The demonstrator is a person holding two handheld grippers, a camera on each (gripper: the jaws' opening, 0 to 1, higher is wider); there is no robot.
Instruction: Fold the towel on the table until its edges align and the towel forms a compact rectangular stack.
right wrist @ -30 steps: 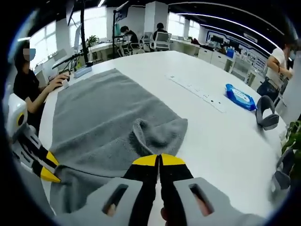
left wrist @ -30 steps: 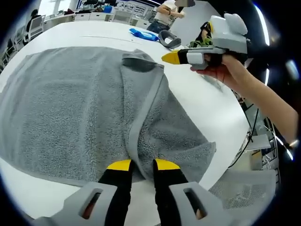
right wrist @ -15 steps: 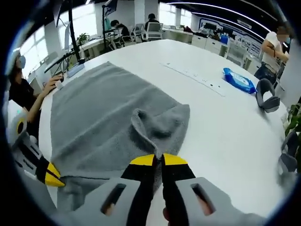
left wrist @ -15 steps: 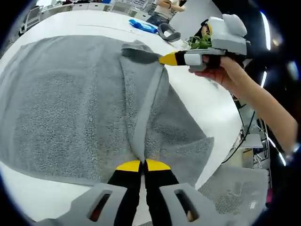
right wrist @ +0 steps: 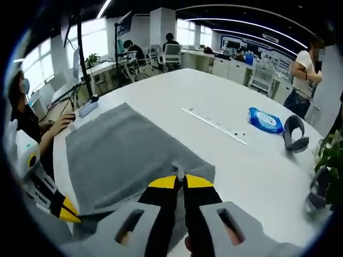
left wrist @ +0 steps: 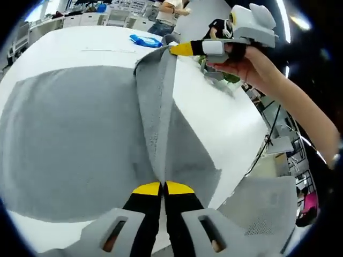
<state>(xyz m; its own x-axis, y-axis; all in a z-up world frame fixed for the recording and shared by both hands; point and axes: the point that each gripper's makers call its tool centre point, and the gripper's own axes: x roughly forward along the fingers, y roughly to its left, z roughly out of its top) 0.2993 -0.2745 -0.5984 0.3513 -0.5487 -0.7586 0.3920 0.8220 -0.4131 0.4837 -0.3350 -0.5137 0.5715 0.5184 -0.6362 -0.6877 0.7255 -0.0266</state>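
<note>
Change: compared with a second ago, the towel edge is up off the counter and pulled into a taut ridge between both claws; the bunched lump near the far corner is gone.
Left claw: left claw (left wrist: 162, 188) is clenched on the near end of the towel's edge, yellow tips pressed together; a second ago they were apart. It also peeks in at the left of the right gripper view (right wrist: 68, 212).
Towel: grey towel (left wrist: 69, 139) lies mostly flat on the counter, with one long edge raised as a narrow fold running from the left claw up to the other one. In the right gripper view the towel (right wrist: 123, 158) spreads out to the left of the tips.
Right claw: right claw (right wrist: 180, 182) is pinched on the far corner of the towel; in the left gripper view it's at the top (left wrist: 181, 49), held by a hand (left wrist: 244, 61).
Counter: big white counter (right wrist: 257, 176), with a blue packet (right wrist: 266, 120) and a grey headset-like thing (right wrist: 295, 134) well apart from the towel.
Room: open office with desks, chairs and a few people.
</note>
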